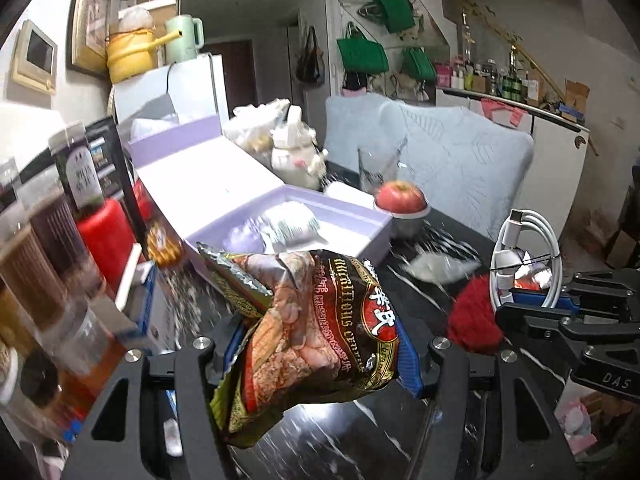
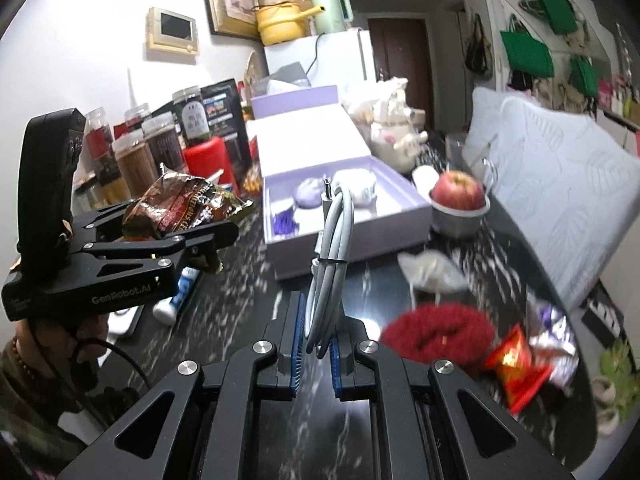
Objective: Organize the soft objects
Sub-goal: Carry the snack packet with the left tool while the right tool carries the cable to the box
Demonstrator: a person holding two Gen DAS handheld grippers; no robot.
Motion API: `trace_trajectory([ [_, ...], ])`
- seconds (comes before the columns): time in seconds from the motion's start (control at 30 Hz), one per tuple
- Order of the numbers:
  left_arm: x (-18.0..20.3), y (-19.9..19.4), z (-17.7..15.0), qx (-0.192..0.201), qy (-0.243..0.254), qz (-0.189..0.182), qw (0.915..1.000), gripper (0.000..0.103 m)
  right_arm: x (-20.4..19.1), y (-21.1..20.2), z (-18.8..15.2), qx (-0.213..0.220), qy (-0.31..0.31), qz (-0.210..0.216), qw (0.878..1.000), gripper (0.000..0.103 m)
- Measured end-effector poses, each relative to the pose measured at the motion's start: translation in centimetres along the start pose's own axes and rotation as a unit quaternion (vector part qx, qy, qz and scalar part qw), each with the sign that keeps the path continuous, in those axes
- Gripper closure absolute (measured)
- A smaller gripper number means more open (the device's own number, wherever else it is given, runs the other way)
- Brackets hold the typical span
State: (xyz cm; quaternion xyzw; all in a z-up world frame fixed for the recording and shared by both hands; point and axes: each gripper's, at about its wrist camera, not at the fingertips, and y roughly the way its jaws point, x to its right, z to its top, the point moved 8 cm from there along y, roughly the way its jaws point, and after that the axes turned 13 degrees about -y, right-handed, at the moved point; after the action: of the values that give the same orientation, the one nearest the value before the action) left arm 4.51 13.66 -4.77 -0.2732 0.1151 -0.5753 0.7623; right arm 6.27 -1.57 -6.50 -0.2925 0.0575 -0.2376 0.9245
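Left tool [image 1: 320,354] pinches the crinkly brown foil snack bag [image 1: 308,336] mid-body: light, slippery. Right tool [image 2: 316,354] clamps the springy coiled white cable [image 2: 330,256].

Dim indoor light, motion blur, fisheye-warped edges.

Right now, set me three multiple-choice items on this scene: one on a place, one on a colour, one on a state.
1. Where does the apple sit?
A. in a metal bowl
B. inside the lilac box
C. on the white fridge

2. What colour is the fuzzy ring on the dark table?
A. green
B. red
C. yellow

3. What does the right gripper hold?
A. nothing, jaws wide
B. a toothpaste tube
C. a coiled white cable

Answers:
1 A, the apple rests in the bowl beside the box.
2 B, its fluff is plainly red.
3 C, the blue pads pinch the cable's loop; the left gripper holds the snack bag.
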Motion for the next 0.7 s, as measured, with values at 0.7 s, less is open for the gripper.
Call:
trace_trajectory([
  [0.7, -2.0, 4.0, 10.4, 0.074, -0.018, 0.018, 0.997, 0.043, 3.6, 3.6, 12.6, 0.049, -0.068, -0.007, 0.996, 0.092],
])
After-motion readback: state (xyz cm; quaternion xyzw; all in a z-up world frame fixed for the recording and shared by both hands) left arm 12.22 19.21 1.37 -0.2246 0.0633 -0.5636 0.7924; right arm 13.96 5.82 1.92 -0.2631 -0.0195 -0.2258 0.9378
